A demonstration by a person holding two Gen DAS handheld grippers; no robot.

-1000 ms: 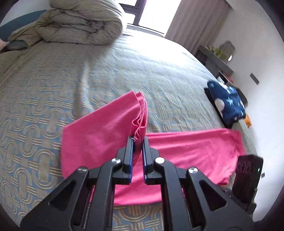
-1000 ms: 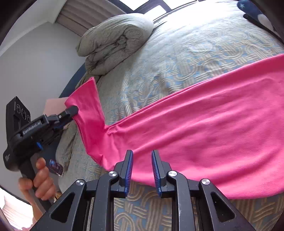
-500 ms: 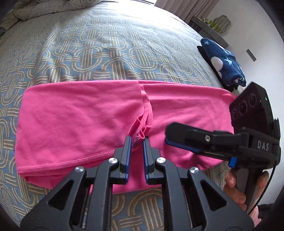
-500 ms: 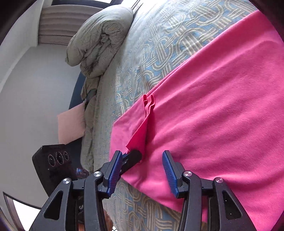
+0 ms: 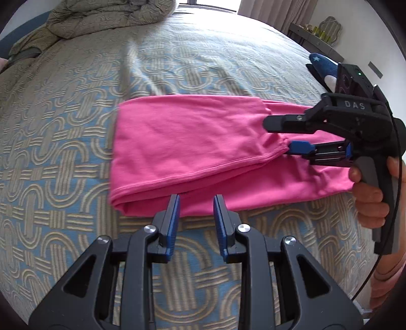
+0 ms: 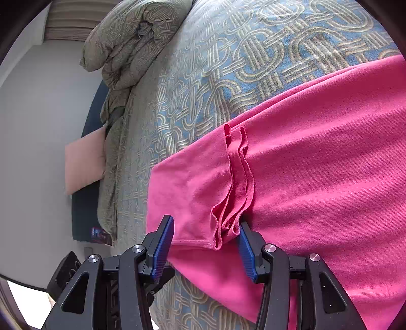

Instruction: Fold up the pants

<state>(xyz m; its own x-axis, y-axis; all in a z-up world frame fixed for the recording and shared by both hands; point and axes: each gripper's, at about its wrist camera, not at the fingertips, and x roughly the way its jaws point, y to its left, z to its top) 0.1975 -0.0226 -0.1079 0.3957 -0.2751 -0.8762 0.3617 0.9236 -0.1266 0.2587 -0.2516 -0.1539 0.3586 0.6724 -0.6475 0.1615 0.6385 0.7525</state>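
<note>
The pink pants (image 5: pixel 192 149) lie folded over on the patterned bedspread (image 5: pixel 76 106), the folded-back end resting on the lower layer. My left gripper (image 5: pixel 196 203) is open and empty, just short of the pants' near edge. My right gripper (image 6: pixel 205 240) is open, with the bunched hem of the folded end (image 6: pixel 228 226) between its fingers; the right pad (image 6: pixel 244 251) touches the cloth. In the left wrist view the right gripper (image 5: pixel 284 137) stands open around that hem at the right.
A rolled duvet (image 5: pixel 111 17) lies at the head of the bed, also in the right wrist view (image 6: pixel 132 43). A navy star-print item (image 5: pixel 324 63) sits at the bed's far right edge. A pink pillow (image 6: pixel 83 162) lies by the wall.
My left gripper has let go of the hem, opened and drawn back off the pants. My right gripper has moved in so the hem sits between its open fingers. The folded end now lies flat.
</note>
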